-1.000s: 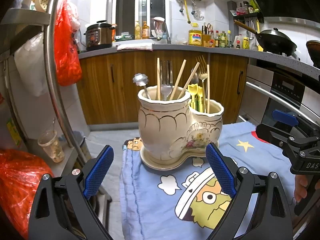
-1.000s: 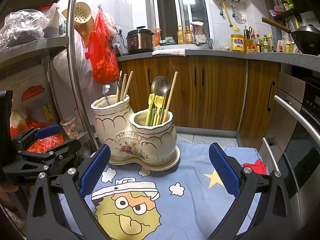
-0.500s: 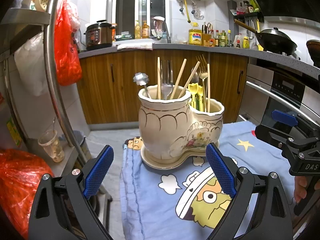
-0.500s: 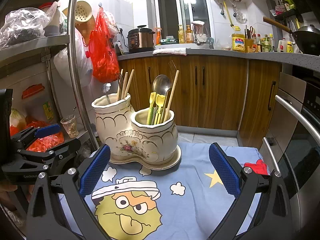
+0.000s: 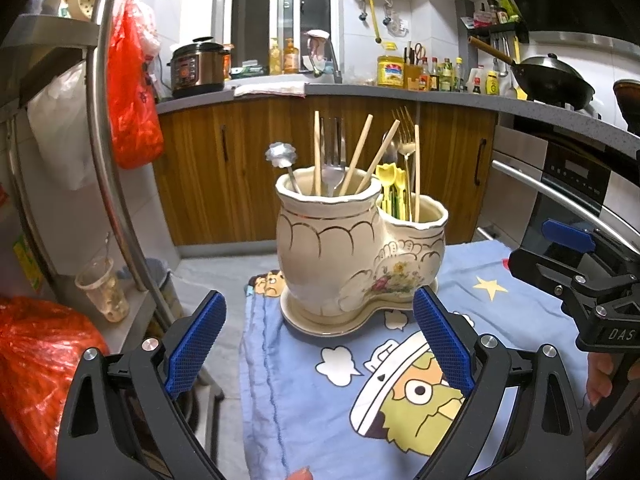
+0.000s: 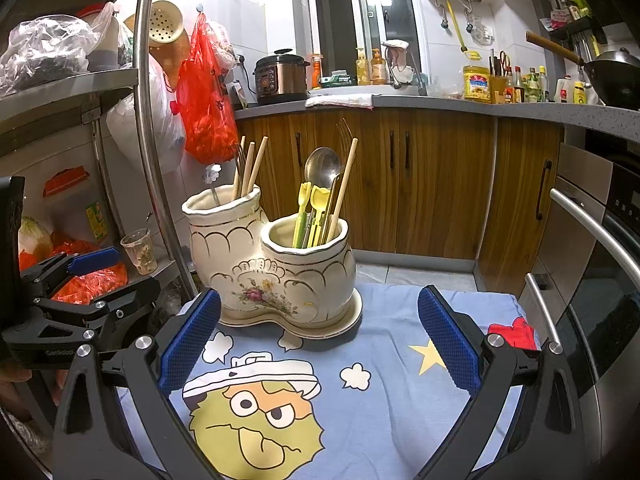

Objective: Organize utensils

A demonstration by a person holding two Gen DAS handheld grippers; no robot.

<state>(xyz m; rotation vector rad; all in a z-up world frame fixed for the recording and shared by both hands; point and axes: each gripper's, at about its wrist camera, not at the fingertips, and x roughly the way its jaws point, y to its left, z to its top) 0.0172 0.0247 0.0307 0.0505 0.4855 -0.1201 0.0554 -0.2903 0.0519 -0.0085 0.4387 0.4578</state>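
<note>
- Left claw point(image 5: 318, 342) is spread wide with nothing between its blue pads, hovering low over the table's cartoon cloth point(image 5: 360, 392); it sits much as it did a second ago, only a touch nearer the holder.
- Right claw point(image 6: 318, 346) is likewise spread and empty, and its view has hardly shifted since the earlier frames.
- Ceramic utensil holder point(image 5: 360, 256) stands upright on the cloth near its far edge, ahead of both claws and touching neither; it has two joined pots, one tall and one short.
- Tall pot holds three wooden chopsticks point(image 5: 360, 154), one silver fork point(image 5: 333, 156) and one flower-ended spoon point(image 5: 281, 156).
- Short pot holds one chopstick point(image 6: 346, 184), one large metal spoon point(image 6: 322, 166), one gold fork point(image 5: 404, 132) and two yellow-topped plastic pieces point(image 6: 316, 204); thinner stems behind them are too crowded to count.
- Steel pole point(image 6: 154, 152) rises just left of the table, with a red bag point(image 6: 206, 100) hanging behind it and a plastic cup point(image 6: 139, 250) on the low shelf.
</note>
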